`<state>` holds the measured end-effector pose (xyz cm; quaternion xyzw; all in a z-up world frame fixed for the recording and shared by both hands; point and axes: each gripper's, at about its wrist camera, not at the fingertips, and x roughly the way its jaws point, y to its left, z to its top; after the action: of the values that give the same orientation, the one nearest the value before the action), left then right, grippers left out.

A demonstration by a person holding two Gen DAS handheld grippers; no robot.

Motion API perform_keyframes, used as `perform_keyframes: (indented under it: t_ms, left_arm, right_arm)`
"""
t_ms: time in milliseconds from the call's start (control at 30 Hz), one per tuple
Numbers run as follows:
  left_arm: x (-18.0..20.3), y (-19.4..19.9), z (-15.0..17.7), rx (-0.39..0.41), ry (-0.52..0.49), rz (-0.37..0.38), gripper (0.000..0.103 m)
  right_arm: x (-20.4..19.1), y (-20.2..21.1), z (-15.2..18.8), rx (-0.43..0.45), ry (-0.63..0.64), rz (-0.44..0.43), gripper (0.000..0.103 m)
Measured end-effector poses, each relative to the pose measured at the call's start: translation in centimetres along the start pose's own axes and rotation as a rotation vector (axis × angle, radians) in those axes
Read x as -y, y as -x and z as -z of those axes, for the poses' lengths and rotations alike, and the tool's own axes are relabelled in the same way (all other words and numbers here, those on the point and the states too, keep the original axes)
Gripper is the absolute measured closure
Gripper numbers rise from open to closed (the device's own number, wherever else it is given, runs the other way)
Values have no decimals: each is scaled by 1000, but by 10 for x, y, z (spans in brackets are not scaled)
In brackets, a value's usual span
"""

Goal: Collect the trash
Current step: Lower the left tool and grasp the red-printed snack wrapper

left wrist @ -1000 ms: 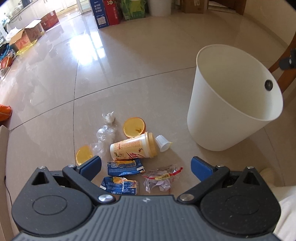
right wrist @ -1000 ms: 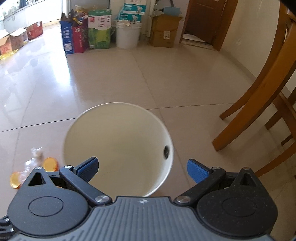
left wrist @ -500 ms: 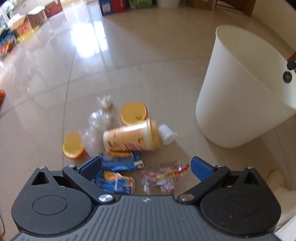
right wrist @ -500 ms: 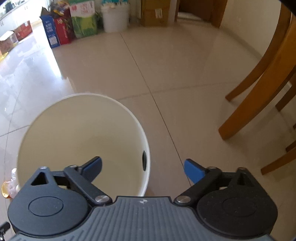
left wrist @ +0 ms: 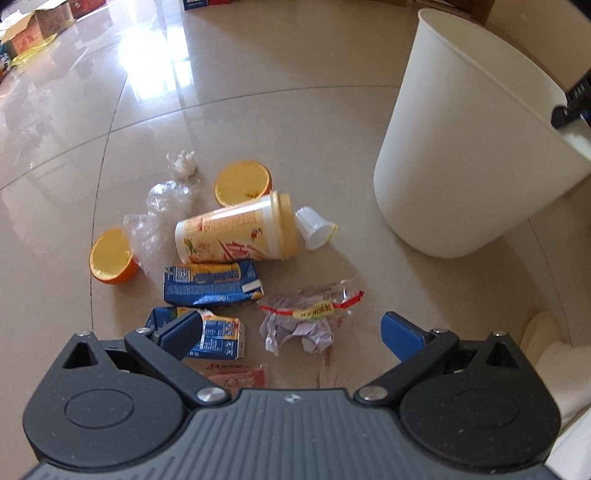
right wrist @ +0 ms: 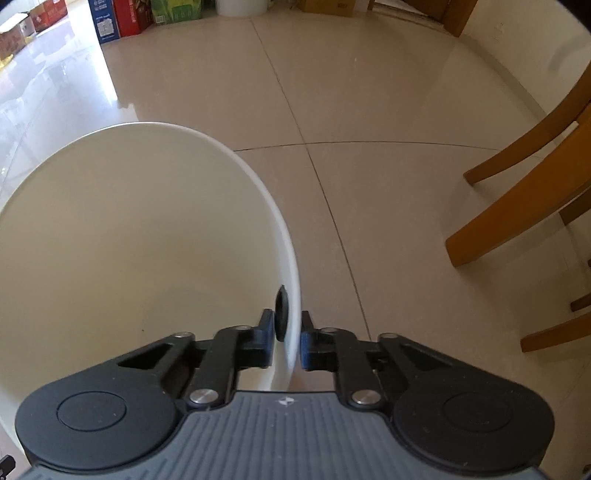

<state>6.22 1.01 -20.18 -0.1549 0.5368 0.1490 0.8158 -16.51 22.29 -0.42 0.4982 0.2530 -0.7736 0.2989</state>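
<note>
Trash on the floor, left of the white bin (left wrist: 461, 166): two blue cartons (left wrist: 210, 284), two orange lids (left wrist: 242, 181), one lying cup (left wrist: 236, 232), one small white cup (left wrist: 314, 229), one crumpled wrapper (left wrist: 306, 317), clear plastic film (left wrist: 162, 210).

Left gripper (left wrist: 291, 328): jaws wide apart above the wrapper, nothing held.

Right gripper (right wrist: 286, 339): jaws have just been closing and now clamp the bin's near right rim.

Floor (right wrist: 369, 110): glossy beige tile. Boxes (right wrist: 122, 18) stand at the far wall; wooden chair legs (right wrist: 517, 206) stand at right.
</note>
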Motion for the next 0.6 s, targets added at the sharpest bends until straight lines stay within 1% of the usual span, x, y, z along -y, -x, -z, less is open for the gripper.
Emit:
perform_keyframes:
  t_ms: [100, 167, 233, 267, 367, 433, 500, 600]
  left_arm:
    - [-6, -5, 13, -3, 4, -3, 1]
    - [-9, -10, 23, -16, 7, -25, 1]
    - [-12, -13, 36, -20, 0, -19, 1]
    - [-14, -16, 43, -24, 7, -26, 1]
    - [-18, -25, 64, -43, -14, -56, 1]
    - [-22, -32, 78, -31, -35, -86, 1]
    - [-27, -43, 89, -25, -4, -118, 1]
    - [-37, -66, 101, -32, 51, -113, 1]
  right_arm:
    - [2, -2, -5, 16, -10, 4, 88]
    - [6, -4, -10, 26, -26, 10, 87]
    - [8, -5, -12, 31, -30, 18, 85]
    - [7, -5, -12, 33, -25, 21, 85]
    - [4, -4, -11, 41, -5, 36, 84]
    - [7, -8, -11, 44, -1, 40, 84]
    - [7, -8, -11, 46, -3, 41, 84]
    - [7, -8, -12, 43, -6, 45, 84]
